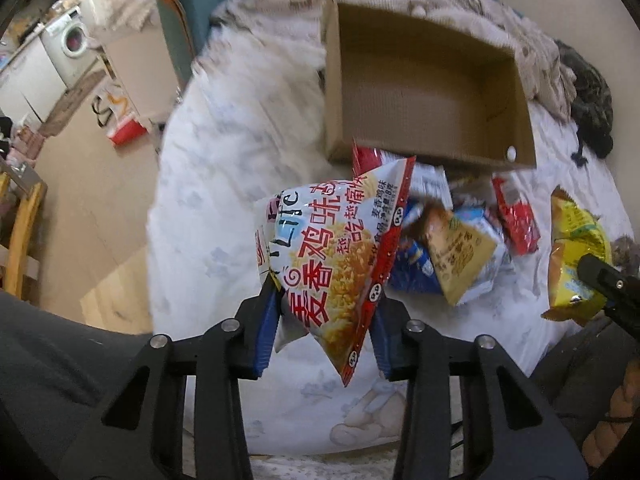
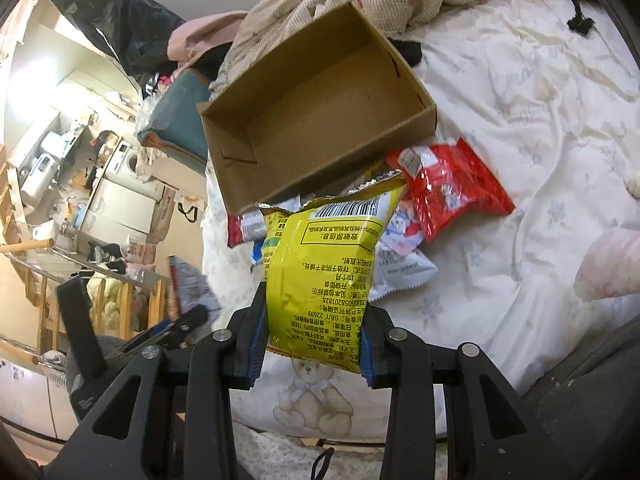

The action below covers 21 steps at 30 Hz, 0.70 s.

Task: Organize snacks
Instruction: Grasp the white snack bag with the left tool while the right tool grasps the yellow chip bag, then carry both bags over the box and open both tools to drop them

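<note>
Currently my left gripper point(image 1: 326, 320) pinches a red-and-white snack bag point(image 1: 340, 256) low down, off the bed point(image 1: 200, 216); my right gripper point(image 2: 314, 344) pinches a yellow bag point(image 2: 324, 272) the same way. Both look light, puffy, crinkly, likely slippery — I judge a hold near the sealed edge is safest, squeezing the contents little. The empty cardboard box point(image 1: 424, 84) sits beyond the loose packets point(image 1: 460, 256). Only the right view shows the flat red packet point(image 2: 452, 188) beside the box — the left view alone shows a brown one.
</note>
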Available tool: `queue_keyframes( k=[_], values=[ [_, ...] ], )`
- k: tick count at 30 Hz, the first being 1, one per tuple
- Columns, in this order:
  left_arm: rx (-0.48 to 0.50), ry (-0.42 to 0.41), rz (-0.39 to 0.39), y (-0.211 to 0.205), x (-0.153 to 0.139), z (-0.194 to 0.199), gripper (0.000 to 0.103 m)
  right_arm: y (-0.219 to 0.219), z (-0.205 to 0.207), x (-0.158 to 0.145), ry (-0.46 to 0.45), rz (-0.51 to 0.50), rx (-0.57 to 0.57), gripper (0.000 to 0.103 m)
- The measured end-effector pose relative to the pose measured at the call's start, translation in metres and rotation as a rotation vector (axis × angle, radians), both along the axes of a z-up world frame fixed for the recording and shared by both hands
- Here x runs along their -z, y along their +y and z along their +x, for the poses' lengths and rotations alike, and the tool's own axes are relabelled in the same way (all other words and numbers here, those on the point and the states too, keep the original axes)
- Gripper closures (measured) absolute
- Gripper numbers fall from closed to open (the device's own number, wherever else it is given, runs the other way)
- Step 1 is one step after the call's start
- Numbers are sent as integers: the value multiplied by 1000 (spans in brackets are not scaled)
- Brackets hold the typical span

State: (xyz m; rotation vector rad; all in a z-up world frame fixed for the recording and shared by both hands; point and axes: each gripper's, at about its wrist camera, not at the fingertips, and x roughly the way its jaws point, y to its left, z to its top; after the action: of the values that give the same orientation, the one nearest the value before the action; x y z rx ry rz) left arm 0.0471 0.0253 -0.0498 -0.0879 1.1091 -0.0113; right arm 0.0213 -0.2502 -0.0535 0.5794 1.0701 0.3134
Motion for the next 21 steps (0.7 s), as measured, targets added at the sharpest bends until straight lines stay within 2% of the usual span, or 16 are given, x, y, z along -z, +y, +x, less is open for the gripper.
queue_keyframes(
  k=[2,6,9,13,21],
  values=[
    [7,-22,9,0,-8,3,67,-4,4,-3,-14,5,8,64],
    [45,-79,27,-6,-32,20,67,-15,15,-15,-74,77,31,64],
    [74,-127,47,-20,-46,41,67,-17,30,-31,-147,32,21,64],
    [120,-135,36,-37,-54,71,67,-19,60,-45,-209,-30,10,64],
    [182,-168,57,-69,-53,134,67,-32,129,-44,-226,-114,35,64]
  ],
)
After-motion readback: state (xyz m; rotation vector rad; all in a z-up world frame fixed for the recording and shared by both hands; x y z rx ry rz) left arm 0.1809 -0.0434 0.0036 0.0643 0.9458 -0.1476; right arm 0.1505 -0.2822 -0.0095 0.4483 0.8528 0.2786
